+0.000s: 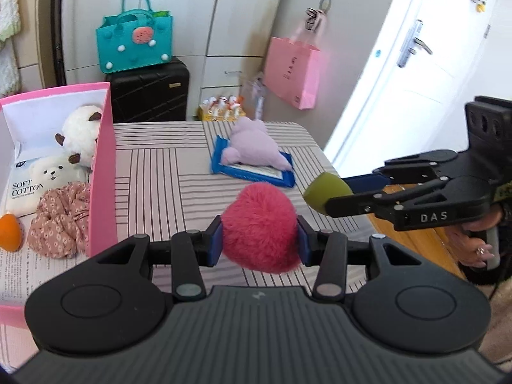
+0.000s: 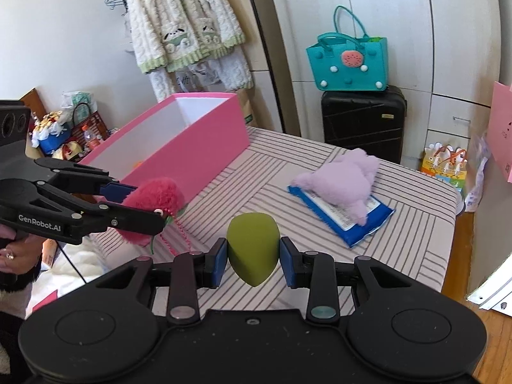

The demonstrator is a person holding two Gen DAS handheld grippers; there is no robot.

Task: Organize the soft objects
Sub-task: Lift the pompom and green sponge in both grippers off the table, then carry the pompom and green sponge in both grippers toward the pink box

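Note:
My left gripper [image 1: 260,244] is shut on a fluffy red heart pom-pom [image 1: 260,225], held above the striped table, right of the pink box [image 1: 101,172]. It also shows in the right wrist view [image 2: 150,212]. My right gripper [image 2: 252,260] is shut on an olive-green makeup sponge [image 2: 252,246], also seen in the left wrist view [image 1: 324,192]. The box holds a white plush [image 1: 81,134], a soft cotton pack [image 1: 38,184], a floral scrunchie [image 1: 60,220] and an orange sponge [image 1: 11,232]. A lilac plush [image 1: 254,147] lies on a blue wipes pack [image 1: 256,172].
The striped table [image 1: 160,185] ends at the right over a wooden floor. A black suitcase [image 1: 150,94] with a teal bag [image 1: 136,41] stands behind it. A pink paper bag [image 1: 292,72] hangs on the wardrobe, next to a white door [image 1: 412,64].

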